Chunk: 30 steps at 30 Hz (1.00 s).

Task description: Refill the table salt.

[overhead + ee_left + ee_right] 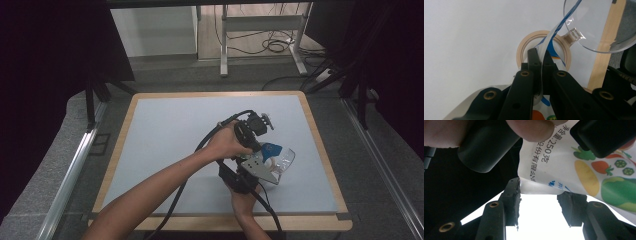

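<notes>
A white pouch printed with vegetables and blue marks hangs between both grippers over the right middle of the table; its blue part shows in the high view. In the left gripper view my left gripper is shut on a thin edge of the pouch. The left gripper reaches down from the far side. My right gripper holds the pouch's lower edge between half-spread jaws, and it comes up from the near side. A clear glass bowl sits just beyond the pouch.
A beige tape roll lies flat on the pale blue table top under the pouch. The table's wooden right edge is close by. A hand's thumb and the left gripper's black body crowd the right gripper view.
</notes>
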Motion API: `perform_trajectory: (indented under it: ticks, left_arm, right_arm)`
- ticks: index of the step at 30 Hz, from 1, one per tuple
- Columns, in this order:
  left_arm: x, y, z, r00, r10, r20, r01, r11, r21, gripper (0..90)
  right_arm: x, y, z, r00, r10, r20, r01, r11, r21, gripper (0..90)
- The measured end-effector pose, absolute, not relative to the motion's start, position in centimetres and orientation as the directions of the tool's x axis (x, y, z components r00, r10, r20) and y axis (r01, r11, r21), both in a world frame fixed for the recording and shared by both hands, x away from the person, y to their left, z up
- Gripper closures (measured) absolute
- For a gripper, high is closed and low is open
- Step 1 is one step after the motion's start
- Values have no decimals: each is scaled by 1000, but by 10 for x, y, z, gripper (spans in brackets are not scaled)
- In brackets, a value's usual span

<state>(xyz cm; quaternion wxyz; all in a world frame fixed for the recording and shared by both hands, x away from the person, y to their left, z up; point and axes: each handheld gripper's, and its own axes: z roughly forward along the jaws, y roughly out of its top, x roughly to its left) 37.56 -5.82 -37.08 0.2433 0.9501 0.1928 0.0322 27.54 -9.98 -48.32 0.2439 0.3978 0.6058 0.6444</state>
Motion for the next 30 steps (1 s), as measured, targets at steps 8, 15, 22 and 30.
perform_trajectory:
  ticks: [8,15,22,30]
  left_arm:
    - [375,-56,-372,921,387,-40,357,-800,482,900]
    - [375,-55,-375,921,388,-46,361,-799,481,900]
    - [377,-48,-378,915,400,-58,376,-789,485,900]
    - [375,-38,-379,912,403,-77,384,-771,509,900]
  right_arm:
    - [274,-99,-485,-568,795,212,164,-144,976,542]
    - [273,-98,-489,-566,796,215,176,-138,975,541]
    - [269,-94,-497,-553,808,204,185,-119,975,535]
    - [267,-93,-507,-540,818,198,204,-101,974,535]
